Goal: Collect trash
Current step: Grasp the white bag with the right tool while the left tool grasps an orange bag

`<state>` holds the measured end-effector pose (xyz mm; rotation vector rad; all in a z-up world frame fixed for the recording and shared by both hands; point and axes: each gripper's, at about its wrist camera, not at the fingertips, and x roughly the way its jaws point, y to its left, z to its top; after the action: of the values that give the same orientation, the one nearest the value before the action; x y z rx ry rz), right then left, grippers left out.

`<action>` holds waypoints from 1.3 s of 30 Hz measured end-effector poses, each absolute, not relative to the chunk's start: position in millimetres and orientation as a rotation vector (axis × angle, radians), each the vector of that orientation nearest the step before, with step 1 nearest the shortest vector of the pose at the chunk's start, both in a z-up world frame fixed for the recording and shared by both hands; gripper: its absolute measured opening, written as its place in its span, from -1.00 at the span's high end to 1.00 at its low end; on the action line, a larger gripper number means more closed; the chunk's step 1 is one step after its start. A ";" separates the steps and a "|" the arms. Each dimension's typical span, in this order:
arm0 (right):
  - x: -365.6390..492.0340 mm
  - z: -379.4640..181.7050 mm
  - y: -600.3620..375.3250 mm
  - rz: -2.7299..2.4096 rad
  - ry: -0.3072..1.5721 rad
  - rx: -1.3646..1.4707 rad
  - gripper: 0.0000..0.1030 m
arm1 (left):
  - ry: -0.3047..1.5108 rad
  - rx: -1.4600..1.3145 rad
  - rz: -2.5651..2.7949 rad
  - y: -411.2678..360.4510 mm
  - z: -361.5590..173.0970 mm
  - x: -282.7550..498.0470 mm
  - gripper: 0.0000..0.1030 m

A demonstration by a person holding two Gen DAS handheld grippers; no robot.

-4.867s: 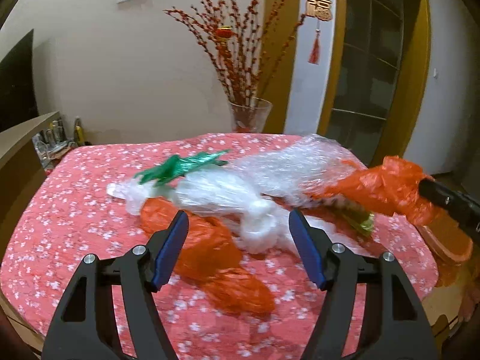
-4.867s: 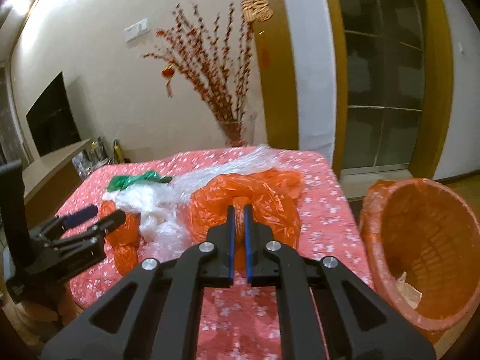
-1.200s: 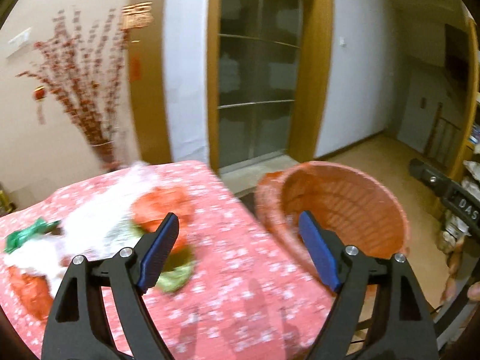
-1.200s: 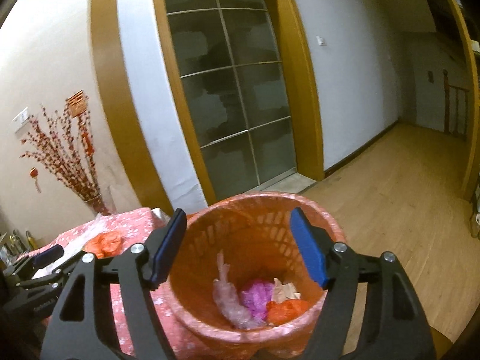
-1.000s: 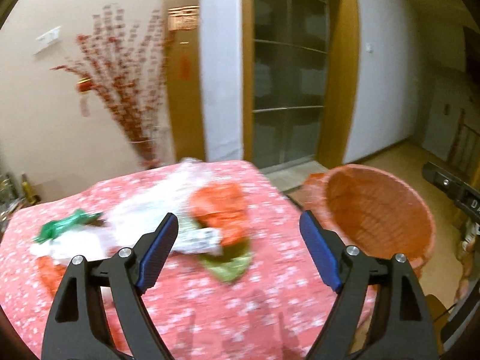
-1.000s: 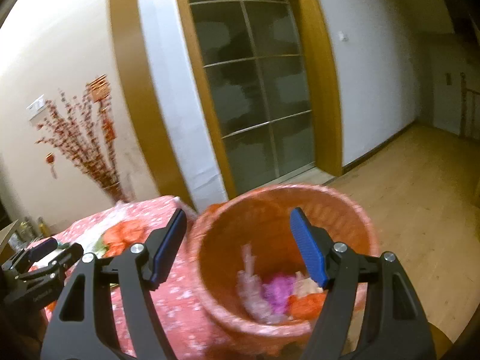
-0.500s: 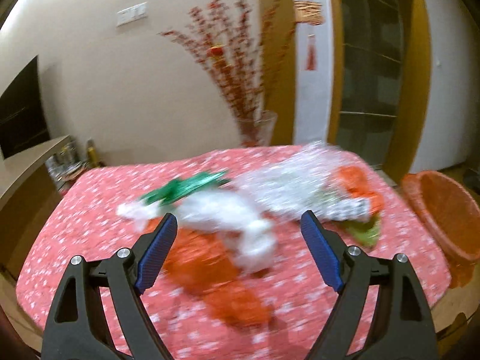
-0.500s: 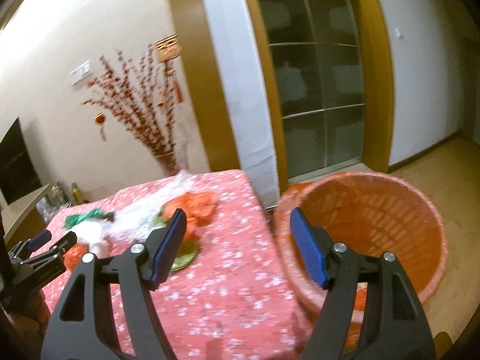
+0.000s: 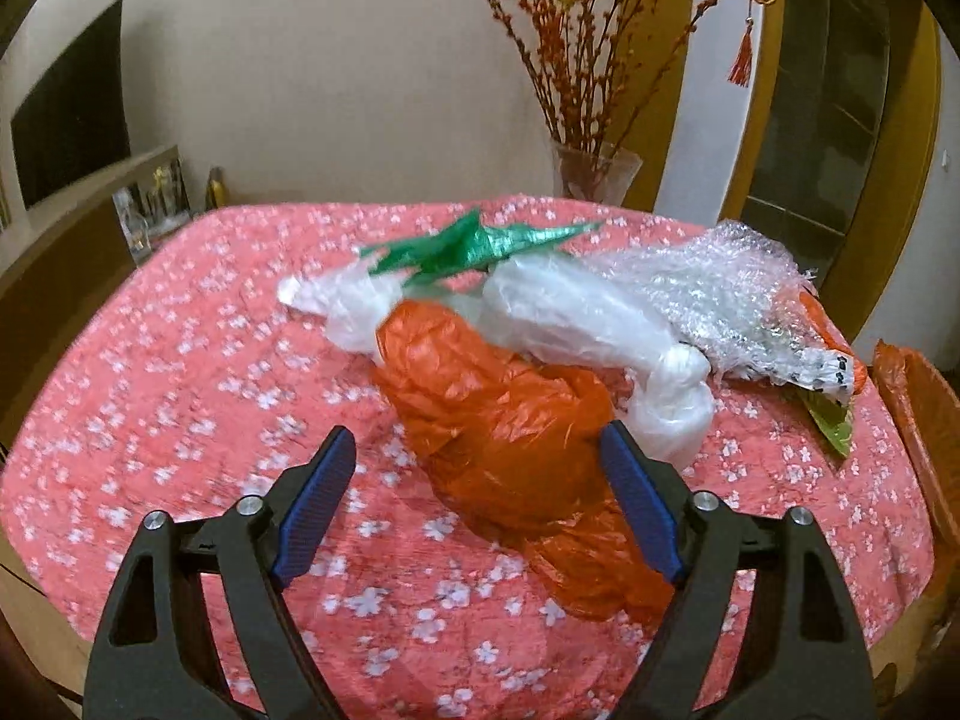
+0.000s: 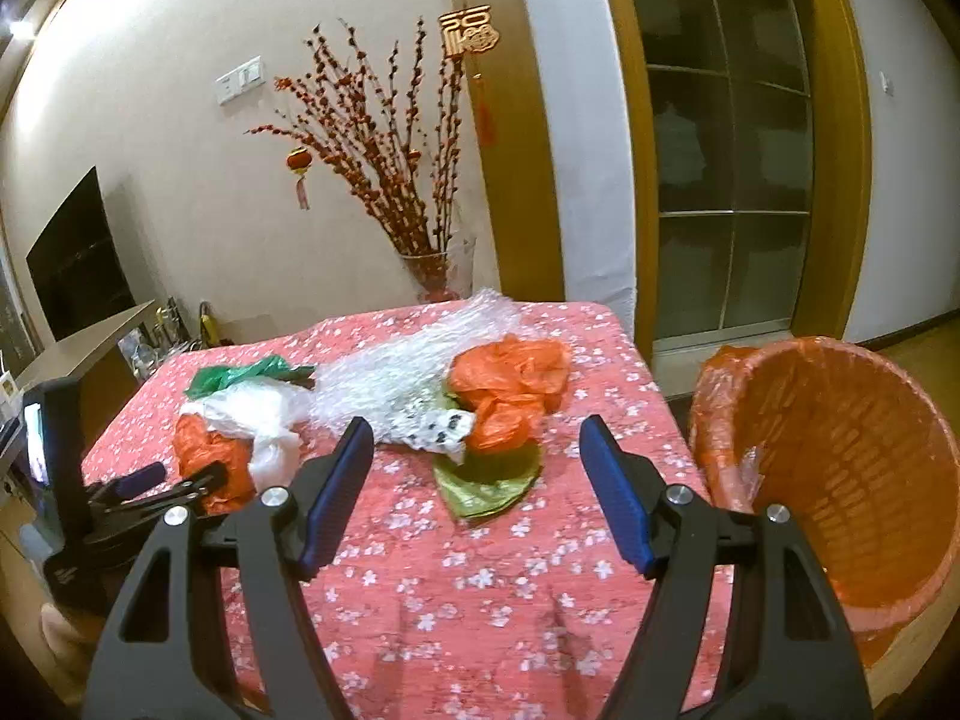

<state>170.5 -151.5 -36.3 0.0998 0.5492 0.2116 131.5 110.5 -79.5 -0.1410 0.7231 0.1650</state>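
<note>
My left tool (image 9: 474,495) gapes wide around the orange bag (image 9: 498,408); a white bag (image 9: 576,324) crowds beside it. My right tool (image 10: 474,489) is spread empty, basket (image 10: 840,462) alongside the surface (image 10: 480,588).

Black tongs (image 9: 474,480) with ribbed blue pads (image 9: 315,507), seemingly silver screws.

A heap of plastic bags (image 9: 498,408) and bubble wrap (image 10: 396,378) is spread across the bench (image 10: 480,570); a basket (image 10: 840,480) is placed beside its right edge (vase (image 10: 438,273) behind).
</note>
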 end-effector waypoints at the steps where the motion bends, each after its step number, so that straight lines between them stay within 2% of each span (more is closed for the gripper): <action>1: 170.8 -36.8 -149.2 0.215 0.552 0.097 -0.35 | 0.736 -0.163 0.152 111.5 -81.8 134.5 -0.54; 6: 172.5 -40.2 -139.1 0.235 0.568 0.080 -0.35 | 0.755 -0.211 0.112 109.4 -83.6 142.4 -0.32; 9: 174.1 -41.2 -133.3 0.249 0.575 0.073 -0.35 | 0.765 -0.230 0.078 108.5 -85.4 147.3 -0.11; 11: 175.5 -42.1 -128.8 0.259 0.580 0.069 -0.35 | 0.765 -0.238 0.047 106.3 -86.6 149.6 0.16; 13: 176.3 -43.0 -123.2 0.272 0.585 0.061 -0.35 | 0.754 -0.232 0.041 105.1 -85.8 147.3 0.23; 17: 178.7 -43.6 -109.9 0.306 0.592 0.046 -0.35 | 0.738 -0.234 0.043 111.0 -82.2 139.1 0.27; 20: 182.6 -44.0 -96.3 0.338 0.601 0.038 -0.27 | 0.718 -0.225 0.057 118.4 -76.2 128.1 0.27; 28: 201.6 -55.3 -45.2 0.455 0.664 -0.009 0.12 | 0.639 -0.212 0.139 152.1 -55.9 104.1 0.26; 39: 232.4 -87.5 0.7 0.490 0.786 -0.036 0.18 | 0.598 -0.228 0.195 178.3 -43.7 94.4 0.26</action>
<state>232.4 0.7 -87.5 -0.0357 0.7858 0.4900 94.4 178.3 -43.7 -0.2282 0.5981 0.1953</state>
